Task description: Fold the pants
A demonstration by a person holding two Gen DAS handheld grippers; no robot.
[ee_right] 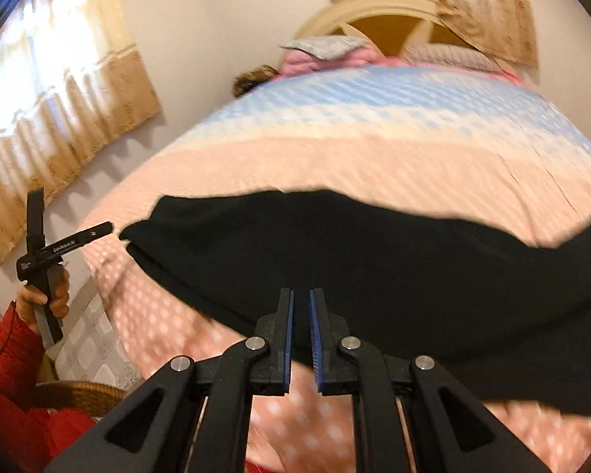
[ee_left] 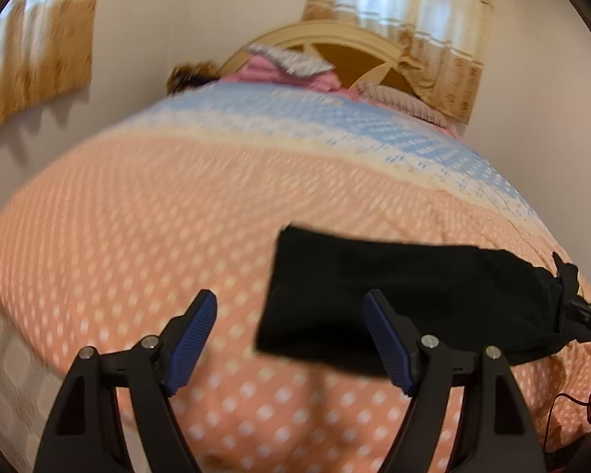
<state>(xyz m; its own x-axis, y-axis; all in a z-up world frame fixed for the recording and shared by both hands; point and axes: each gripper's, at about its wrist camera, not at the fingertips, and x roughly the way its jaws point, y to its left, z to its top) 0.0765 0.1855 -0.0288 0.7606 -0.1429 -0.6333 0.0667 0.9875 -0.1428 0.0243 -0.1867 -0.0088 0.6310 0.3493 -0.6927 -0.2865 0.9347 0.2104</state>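
Pants (ee_right: 335, 260): long axis crosswise on bed (ee_left: 138, 205); right claw (ee_right: 301, 339) nearly closed, empty, nearer; left claw (ee_left: 291, 335) wide, empty, off leg end.

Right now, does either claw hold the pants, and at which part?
The left claw is open and empty. The right claw is shut at the near edge of the black pants; a grip cannot be confirmed.

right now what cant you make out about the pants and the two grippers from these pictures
- Black fabric pants: right wrist view, right end cut off by the frame edge; the right gripper hides the near edge, so whether cloth is pinched is unclear.
- Pants' near edge: left wrist view, partly behind a finger of the open left gripper.
- Peach dotted bedspread: pattern smeared by blur.
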